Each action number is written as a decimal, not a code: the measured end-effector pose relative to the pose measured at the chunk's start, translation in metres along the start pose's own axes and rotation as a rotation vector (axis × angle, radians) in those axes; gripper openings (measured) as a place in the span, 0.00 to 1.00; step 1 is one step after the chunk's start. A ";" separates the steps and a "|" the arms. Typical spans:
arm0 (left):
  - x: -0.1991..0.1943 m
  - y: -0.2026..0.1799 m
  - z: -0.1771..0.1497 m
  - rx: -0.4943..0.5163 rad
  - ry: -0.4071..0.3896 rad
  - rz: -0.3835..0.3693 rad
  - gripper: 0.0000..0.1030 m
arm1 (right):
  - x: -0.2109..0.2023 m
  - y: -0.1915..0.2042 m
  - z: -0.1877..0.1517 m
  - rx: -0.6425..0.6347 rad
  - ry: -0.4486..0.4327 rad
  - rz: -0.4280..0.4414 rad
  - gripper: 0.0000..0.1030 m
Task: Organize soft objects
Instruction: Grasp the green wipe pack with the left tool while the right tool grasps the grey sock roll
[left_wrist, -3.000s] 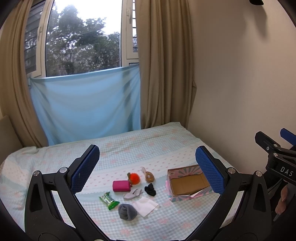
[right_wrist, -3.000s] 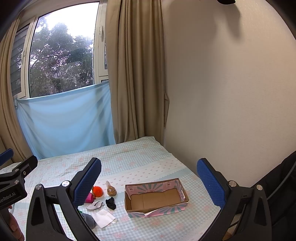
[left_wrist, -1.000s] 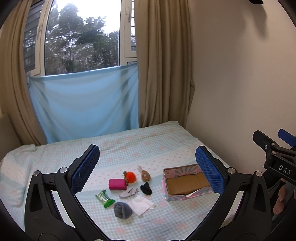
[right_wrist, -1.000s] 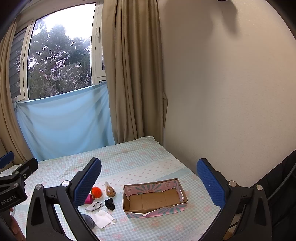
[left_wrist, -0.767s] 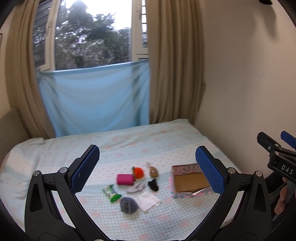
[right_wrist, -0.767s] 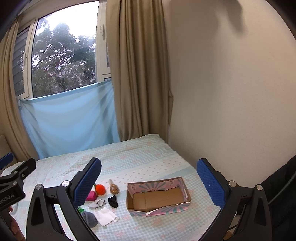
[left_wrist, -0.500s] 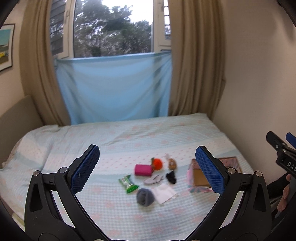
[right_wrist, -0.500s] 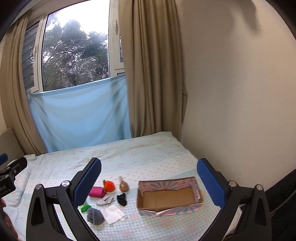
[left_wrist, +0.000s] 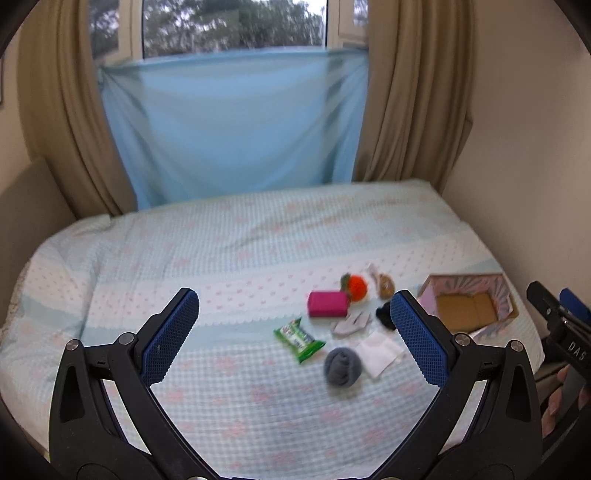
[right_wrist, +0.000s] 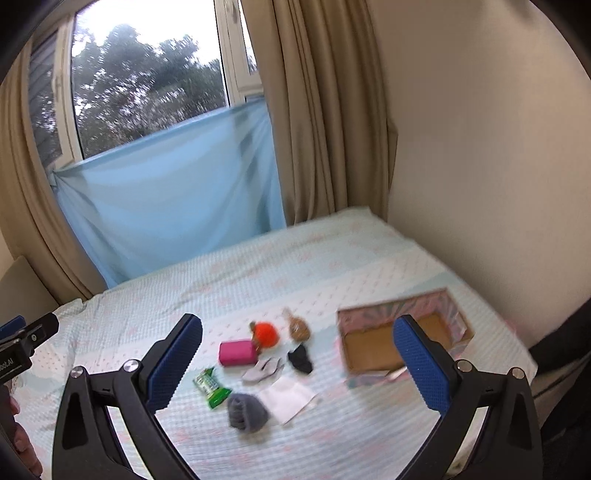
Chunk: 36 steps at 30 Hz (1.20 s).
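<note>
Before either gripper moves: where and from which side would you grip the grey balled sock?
Probably from above, pinching across the middle of the grey balled sock: it is a rounded, squashy bundle lying apart from the green packet, with the white cloth close on its right.

Bed cover (left_wrist: 229, 258) pale blue check, pink motifs. Cardboard box (left_wrist: 467, 312) brown inside, pink-striped walls. Rolled sock (left_wrist: 342, 366) grey; rectangular pouch (left_wrist: 328, 303) magenta; fluffy ball (left_wrist: 357, 288) orange; snack packet (left_wrist: 298, 339) green.

**Eight small things and one box on the bed**

We count one pink block (right_wrist: 237, 352), one orange ball (right_wrist: 266, 334), one brown pouch (right_wrist: 298, 331), one black sock (right_wrist: 301, 360), one pale slipper pair (right_wrist: 263, 369), one green packet (right_wrist: 211, 387), one grey roll (right_wrist: 246, 412), one white cloth (right_wrist: 289, 398), one cardboard box (right_wrist: 402, 335).
</note>
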<state>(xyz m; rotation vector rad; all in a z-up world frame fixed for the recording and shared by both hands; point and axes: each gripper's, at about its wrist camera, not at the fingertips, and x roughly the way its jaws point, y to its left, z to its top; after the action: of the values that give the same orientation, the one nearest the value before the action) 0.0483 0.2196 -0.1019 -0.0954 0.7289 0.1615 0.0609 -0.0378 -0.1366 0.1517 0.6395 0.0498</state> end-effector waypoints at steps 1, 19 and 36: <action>0.015 0.009 -0.001 0.001 0.028 -0.012 1.00 | 0.008 0.006 -0.005 0.011 0.015 -0.004 1.00; 0.332 0.050 -0.101 -0.148 0.544 -0.189 0.99 | 0.230 0.074 -0.165 0.153 0.458 0.022 1.00; 0.464 0.020 -0.177 -0.202 0.727 -0.170 0.91 | 0.338 0.079 -0.236 0.236 0.678 0.018 0.98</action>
<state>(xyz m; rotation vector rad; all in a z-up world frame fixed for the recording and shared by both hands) 0.2693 0.2666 -0.5440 -0.4225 1.4227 0.0317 0.1910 0.1008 -0.5103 0.3763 1.3215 0.0421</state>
